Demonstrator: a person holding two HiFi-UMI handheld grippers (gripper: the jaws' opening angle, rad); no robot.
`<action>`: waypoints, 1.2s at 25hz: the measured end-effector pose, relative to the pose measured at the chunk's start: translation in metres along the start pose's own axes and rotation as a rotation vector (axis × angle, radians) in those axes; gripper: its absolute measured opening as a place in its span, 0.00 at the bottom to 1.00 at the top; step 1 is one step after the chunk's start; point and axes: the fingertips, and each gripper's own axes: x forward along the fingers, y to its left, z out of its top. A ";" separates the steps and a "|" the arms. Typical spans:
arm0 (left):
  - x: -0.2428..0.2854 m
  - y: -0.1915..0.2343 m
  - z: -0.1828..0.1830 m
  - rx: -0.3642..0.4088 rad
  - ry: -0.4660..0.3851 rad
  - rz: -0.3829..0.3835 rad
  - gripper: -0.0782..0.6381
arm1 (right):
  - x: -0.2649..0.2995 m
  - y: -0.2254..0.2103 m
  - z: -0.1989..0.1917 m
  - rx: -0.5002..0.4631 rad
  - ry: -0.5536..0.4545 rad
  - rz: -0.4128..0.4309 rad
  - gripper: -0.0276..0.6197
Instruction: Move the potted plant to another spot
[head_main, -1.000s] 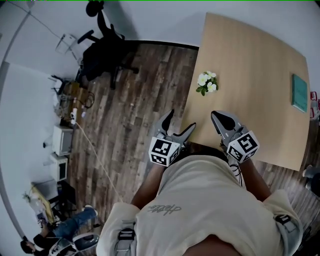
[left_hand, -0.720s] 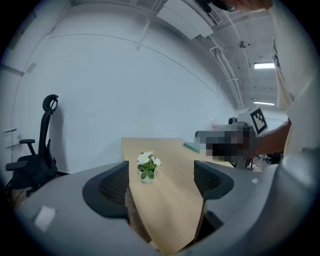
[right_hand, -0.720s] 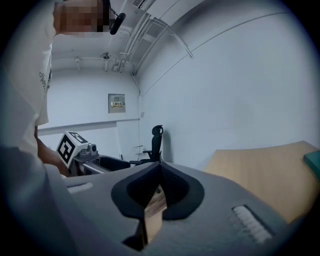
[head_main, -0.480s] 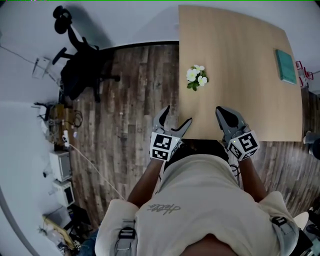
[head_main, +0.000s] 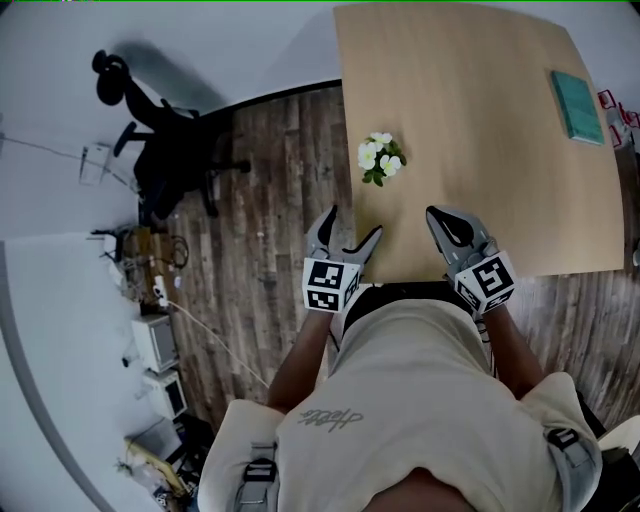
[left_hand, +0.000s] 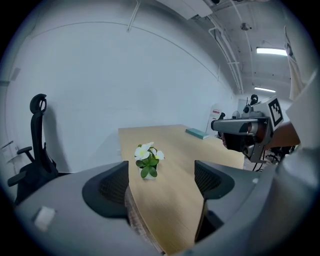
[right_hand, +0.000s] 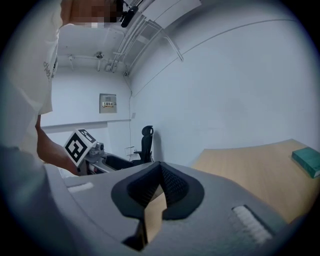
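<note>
The potted plant (head_main: 380, 158), small with white flowers and green leaves, stands near the left edge of the light wood table (head_main: 480, 150). My left gripper (head_main: 352, 225) is open at the table's near left corner, a short way in front of the plant, with nothing between its fingers. In the left gripper view the plant (left_hand: 148, 161) shows upright between and beyond the jaws of the left gripper (left_hand: 161, 182). My right gripper (head_main: 440, 215) is shut and empty over the near edge, right of the plant. Its own view shows the right gripper (right_hand: 159, 185) with jaws together and the plant out of sight.
A teal book (head_main: 577, 105) lies at the table's far right. A black office chair (head_main: 175, 165) stands on the wood floor to the left. Boxes and cables (head_main: 155, 300) sit along the left wall. The tabletop around the plant is bare wood.
The head view has swung, so the table now sits squarer ahead. Both grippers have edged slightly nearer the plant. Neither has changed state, and the plant has stayed in place.
</note>
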 end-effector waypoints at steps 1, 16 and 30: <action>0.006 0.000 -0.002 0.003 0.011 0.005 0.71 | 0.001 -0.002 -0.002 0.002 -0.003 0.010 0.05; 0.080 0.016 -0.031 0.013 0.145 0.086 0.72 | -0.013 -0.058 -0.061 0.090 0.081 0.013 0.05; 0.132 0.034 -0.049 0.000 0.207 0.081 0.72 | -0.005 -0.080 -0.086 0.137 0.125 -0.009 0.05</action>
